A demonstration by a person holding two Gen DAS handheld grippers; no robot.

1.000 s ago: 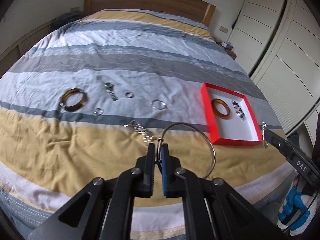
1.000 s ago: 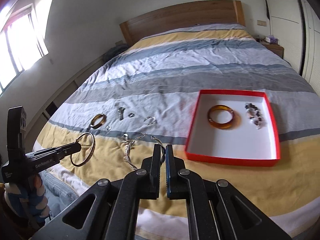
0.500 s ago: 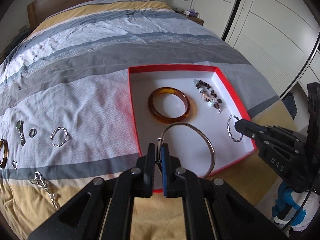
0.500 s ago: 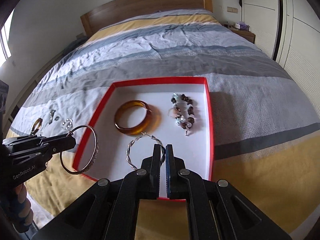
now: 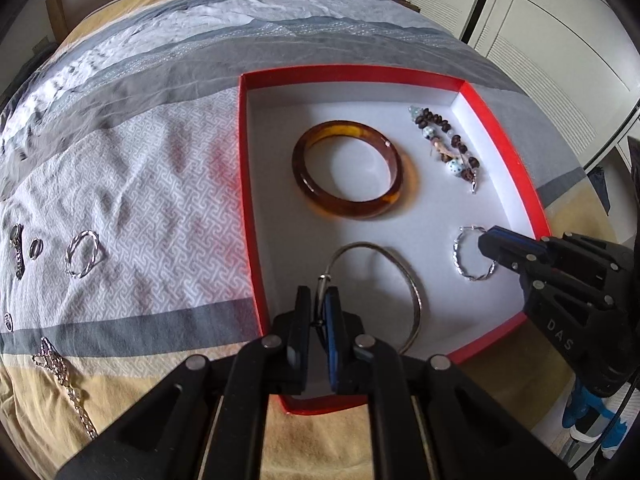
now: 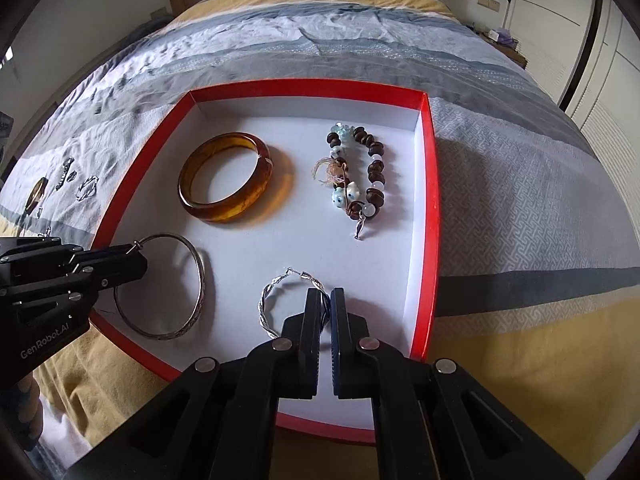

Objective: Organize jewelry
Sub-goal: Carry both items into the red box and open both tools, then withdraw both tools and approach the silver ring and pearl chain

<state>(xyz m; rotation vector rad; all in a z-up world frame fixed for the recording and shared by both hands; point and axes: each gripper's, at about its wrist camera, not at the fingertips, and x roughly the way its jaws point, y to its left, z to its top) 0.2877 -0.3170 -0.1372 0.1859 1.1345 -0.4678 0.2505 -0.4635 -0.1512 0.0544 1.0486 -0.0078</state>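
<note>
A red tray (image 5: 498,122) (image 6: 430,184) with a white floor lies on the striped bed. In it are an amber bangle (image 5: 346,168) (image 6: 228,178) and a beaded bracelet (image 5: 446,140) (image 6: 360,172). My left gripper (image 5: 319,294) (image 6: 134,258) is shut on a thin silver bangle (image 5: 414,288) (image 6: 200,276), held low over the tray's near left part. My right gripper (image 6: 326,296) (image 5: 490,240) is shut on a twisted silver hoop earring (image 6: 266,304) (image 5: 464,264), low over the tray's near right part.
On the bedspread left of the tray lie a twisted silver hoop (image 5: 82,258), a small ring (image 5: 35,247), a watch-like piece (image 5: 17,250), a chain necklace (image 5: 64,380) and another amber bangle (image 6: 37,194). Wardrobe doors (image 5: 560,40) stand to the right.
Both grippers have moved in closer and lower over the tray, each still carrying its piece. The tray now fills both views.
</note>
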